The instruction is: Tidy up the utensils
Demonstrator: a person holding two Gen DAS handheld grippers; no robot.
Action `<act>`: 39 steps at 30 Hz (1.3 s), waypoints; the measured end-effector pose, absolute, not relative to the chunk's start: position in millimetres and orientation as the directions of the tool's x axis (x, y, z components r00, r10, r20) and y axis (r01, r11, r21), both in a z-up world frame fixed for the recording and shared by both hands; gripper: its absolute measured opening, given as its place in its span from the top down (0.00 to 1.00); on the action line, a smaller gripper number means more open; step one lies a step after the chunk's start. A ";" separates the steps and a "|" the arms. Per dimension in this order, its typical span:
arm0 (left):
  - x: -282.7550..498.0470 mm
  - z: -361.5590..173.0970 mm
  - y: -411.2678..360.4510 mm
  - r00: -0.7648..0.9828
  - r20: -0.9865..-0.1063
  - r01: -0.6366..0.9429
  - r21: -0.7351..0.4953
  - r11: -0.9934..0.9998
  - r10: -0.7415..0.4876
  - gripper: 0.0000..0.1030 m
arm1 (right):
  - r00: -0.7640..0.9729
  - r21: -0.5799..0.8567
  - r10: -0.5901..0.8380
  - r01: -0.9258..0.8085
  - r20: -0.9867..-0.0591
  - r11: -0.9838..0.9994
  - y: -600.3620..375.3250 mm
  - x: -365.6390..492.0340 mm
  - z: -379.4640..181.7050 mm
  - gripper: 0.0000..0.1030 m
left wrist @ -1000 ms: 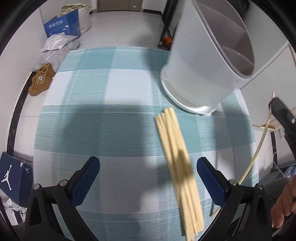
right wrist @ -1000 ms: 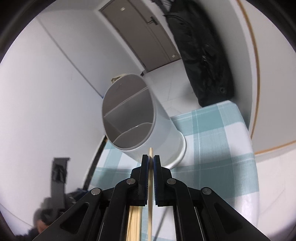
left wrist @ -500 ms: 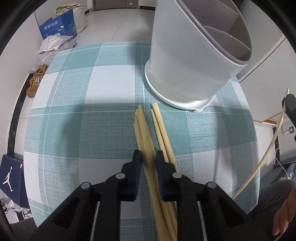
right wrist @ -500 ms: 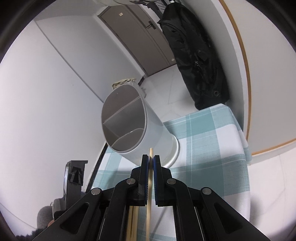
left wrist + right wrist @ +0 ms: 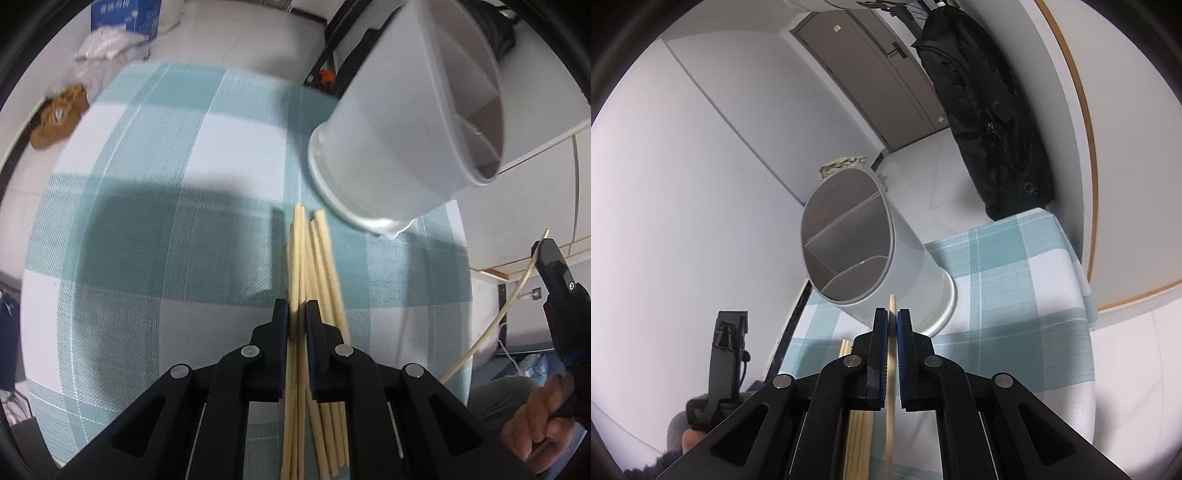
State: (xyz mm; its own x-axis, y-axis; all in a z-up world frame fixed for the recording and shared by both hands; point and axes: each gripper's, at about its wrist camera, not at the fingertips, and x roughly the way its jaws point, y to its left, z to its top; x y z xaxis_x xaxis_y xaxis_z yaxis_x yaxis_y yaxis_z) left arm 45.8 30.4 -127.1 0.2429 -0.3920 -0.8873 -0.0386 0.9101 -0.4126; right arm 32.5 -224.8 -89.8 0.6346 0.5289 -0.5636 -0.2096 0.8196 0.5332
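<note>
Several wooden chopsticks (image 5: 320, 280) lie in a bundle on the teal checked tablecloth (image 5: 155, 206). My left gripper (image 5: 297, 314) is shut on a few chopsticks (image 5: 296, 258) from the bundle, close to the cloth. A white divided utensil holder (image 5: 406, 122) stands just beyond them and also shows in the right wrist view (image 5: 864, 254). My right gripper (image 5: 892, 321) is shut on a single chopstick (image 5: 891, 354) and holds it in the air, pointing at the holder. That gripper shows at the right edge of the left wrist view (image 5: 554, 273).
The round table's edge (image 5: 1086, 332) drops off to the right. A black coat (image 5: 990, 110) hangs by the wall and a door (image 5: 871, 70) stands behind. On the floor are a blue box (image 5: 125, 18), plastic bags (image 5: 107, 48) and brown shoes (image 5: 55, 118).
My left gripper went from wide open to shut on chopsticks in the bundle, which has spread a little. My right gripper pulled back slightly from the holder with its chopstick.
</note>
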 end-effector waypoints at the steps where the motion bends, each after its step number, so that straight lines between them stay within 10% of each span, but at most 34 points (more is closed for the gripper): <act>1: 45.4 -130.4 35.0 0.239 -0.887 -0.056 -0.419 0.906 -0.395 0.95 | 0.634 0.534 0.529 -0.209 -0.564 0.820 -225.0 32.7 -90.1 0.96; 13: 50.0 -124.8 54.7 0.235 -0.928 -0.049 -0.308 0.950 -0.289 0.94 | 0.618 0.529 0.534 -0.216 -0.576 0.821 -214.1 35.7 -94.4 0.96; 20: 50.0 -119.2 48.5 0.281 -0.946 -0.014 -0.176 0.984 -0.165 0.59 | 0.612 0.518 0.538 -0.233 -0.579 0.823 -205.7 37.1 -96.0 0.96; 39: 57.6 -132.0 41.7 0.302 -0.953 -0.006 0.008 1.000 0.009 0.57 | 0.613 0.536 0.557 -0.244 -0.560 0.808 -206.2 37.6 -91.3 0.96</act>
